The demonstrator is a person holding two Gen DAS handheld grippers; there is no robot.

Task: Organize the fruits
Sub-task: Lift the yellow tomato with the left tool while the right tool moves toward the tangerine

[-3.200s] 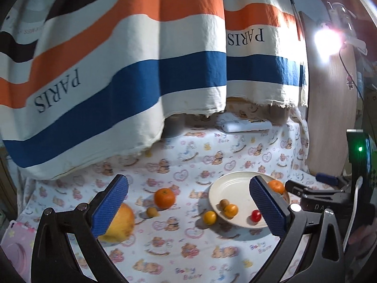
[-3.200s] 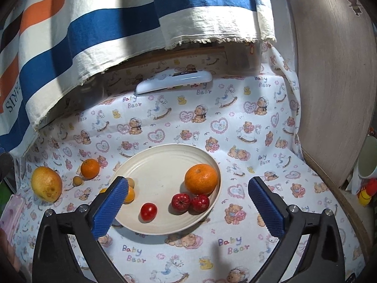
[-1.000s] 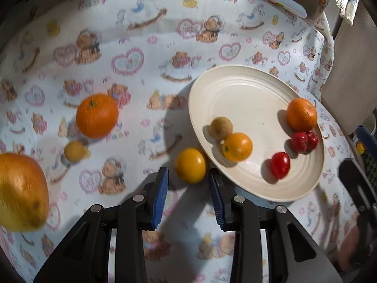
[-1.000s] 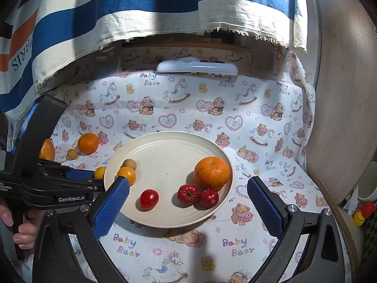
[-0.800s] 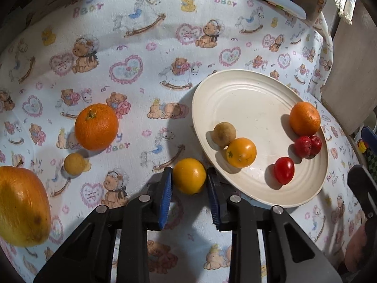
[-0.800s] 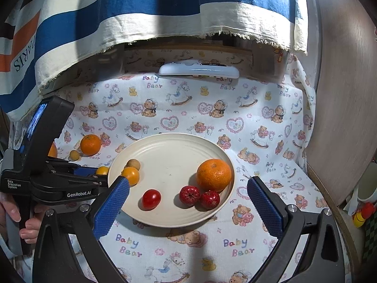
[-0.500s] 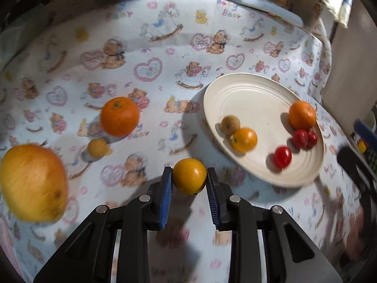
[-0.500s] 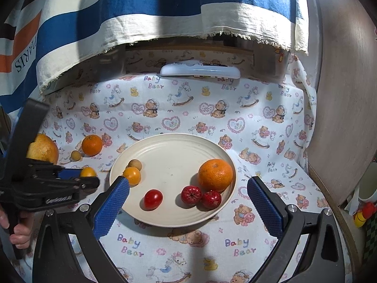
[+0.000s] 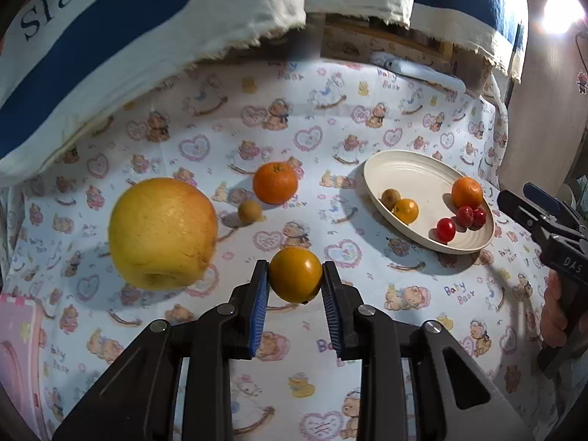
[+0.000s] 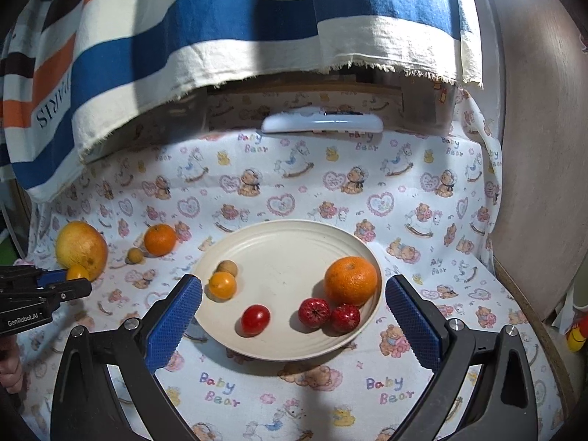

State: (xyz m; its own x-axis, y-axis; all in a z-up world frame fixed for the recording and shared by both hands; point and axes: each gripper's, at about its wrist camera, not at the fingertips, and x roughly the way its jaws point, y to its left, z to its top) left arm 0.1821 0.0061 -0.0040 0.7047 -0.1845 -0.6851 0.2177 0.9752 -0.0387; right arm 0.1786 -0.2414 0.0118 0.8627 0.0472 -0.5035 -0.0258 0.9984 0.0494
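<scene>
My left gripper (image 9: 296, 275) is shut on a small yellow-orange fruit (image 9: 296, 275), held clear above the printed cloth; in the right wrist view that fruit (image 10: 77, 272) shows at the far left. A cream plate (image 9: 411, 176) lies to the right with a tangerine (image 10: 351, 280), two dark red fruits (image 10: 314, 312), a red cherry tomato (image 10: 255, 319), a small orange fruit (image 10: 222, 285) and a brown one (image 10: 227, 267). On the cloth rest a big yellow fruit (image 9: 161, 233), a tangerine (image 9: 275, 182) and a small brown fruit (image 9: 250, 211). My right gripper (image 10: 294, 316) stands open before the plate (image 10: 286, 242).
A striped towel (image 10: 220, 36) hangs over the back of the table. A white flat device (image 10: 323, 125) lies at the back edge. A wooden panel (image 10: 544, 147) closes the right side. A pink item (image 9: 18, 338) sits at the left edge.
My left gripper shut on the small yellow-orange fruit beside the plate, lifted it and drew back to the left, away from the plate. The right gripper stayed put and open.
</scene>
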